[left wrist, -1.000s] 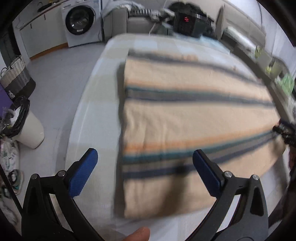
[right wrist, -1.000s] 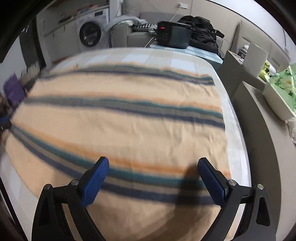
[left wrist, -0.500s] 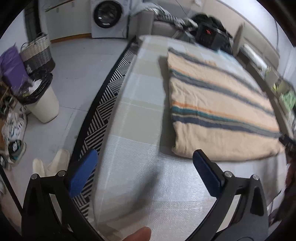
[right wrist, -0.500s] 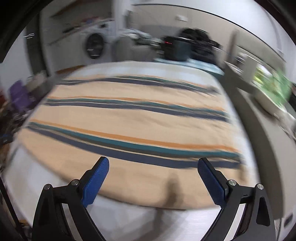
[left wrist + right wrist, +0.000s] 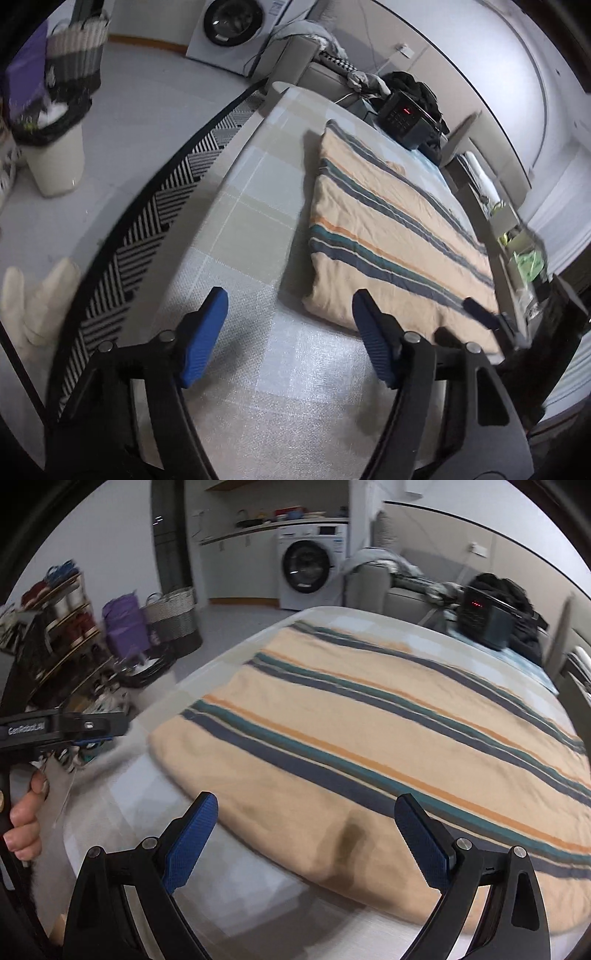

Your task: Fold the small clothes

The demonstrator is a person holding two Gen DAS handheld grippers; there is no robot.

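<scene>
The left tongs [image 5: 290, 336] stand apart with nothing between their blue pads; their jaws have just been closing part of the way, over bare table [image 5: 258, 206]. They hang above the pale checked cover of the table, near its front left stretch. The striped cloth [image 5: 388, 236] lies ahead and to the right of them: its near left corner sits just beyond the right pad, not touching it.

The right tongs [image 5: 306, 840] are also apart and empty. They hover over the near edge of the striped cloth [image 5: 369, 746], and their shadow falls as a dark patch on the fabric between the pads. From the left wrist view, one blue tip of the right tongs [image 5: 480, 314] shows above the cloth's near right corner; whether it touches the fabric cannot be told.

The cloth is folded into a flat rectangle, peach with navy, teal and orange stripes running along its length, and it covers the right and middle of the table, leaving a bare strip on the left and in front.

In the right wrist view the person's left hand [image 5: 24, 812] grips the black handle of the other tool at the far left. Beyond the table stand a dark appliance with red lights [image 5: 484, 620], a washing machine [image 5: 310, 566] and a woven basket [image 5: 173, 614] on the floor.
</scene>
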